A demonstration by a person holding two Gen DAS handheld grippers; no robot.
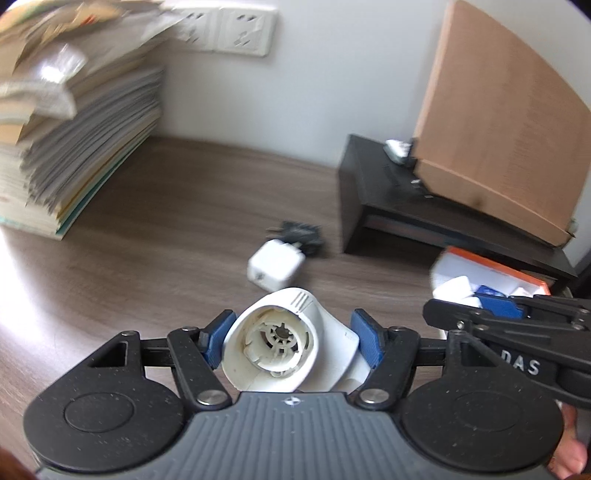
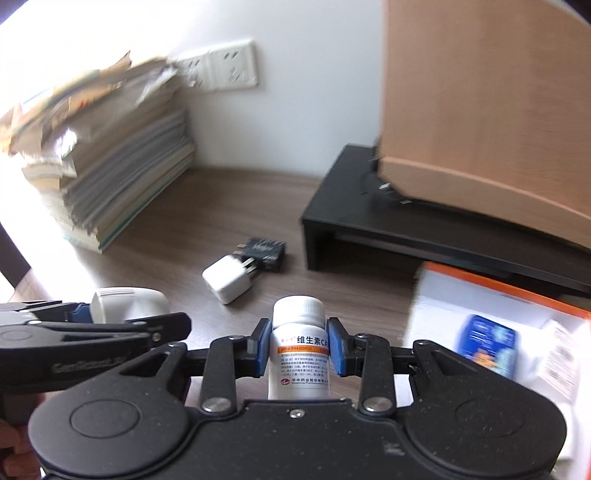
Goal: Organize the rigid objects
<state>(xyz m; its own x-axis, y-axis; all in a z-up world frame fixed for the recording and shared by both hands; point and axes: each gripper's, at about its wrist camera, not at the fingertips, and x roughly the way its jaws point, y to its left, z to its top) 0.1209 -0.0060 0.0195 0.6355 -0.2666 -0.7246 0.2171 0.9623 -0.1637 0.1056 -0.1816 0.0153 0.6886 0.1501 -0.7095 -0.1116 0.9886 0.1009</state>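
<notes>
From the left wrist view, a dark wood-grain table (image 1: 147, 258) ran back to a white wall with a row of sockets (image 1: 229, 31). A tall stack of books and papers (image 1: 74, 129) stood at the far left, and a black riser shelf (image 1: 424, 210) carrying a big cardboard box (image 1: 498, 122) stood at the right. The left hand-held gripper (image 1: 291, 339) held a white plastic appliance part (image 1: 284, 343), its blue pads pressed to either side, above the tabletop. On the table just beyond lay a white charger (image 1: 275, 269) touching a black plug adapter (image 1: 301, 232). At the right edge an open orange-rimmed box (image 1: 491, 273) showed, with the other gripper reaching toward it.

From the right wrist view, the same table, wall and paper stack appeared. The right hand-held gripper (image 2: 299, 347) was clamped on a white pill bottle (image 2: 299, 343), upright between its pads. The orange-rimmed box (image 2: 498, 295) sat just to the right, already holding a blue packet (image 2: 487, 339).

Both grippers seemed to be mid-carry, each with one item. The next move likely called for bringing the bottle over the box's free space and releasing it. The riser's near edge and the packet inside crowded that spot; the chargers were yet to be collected.
</notes>
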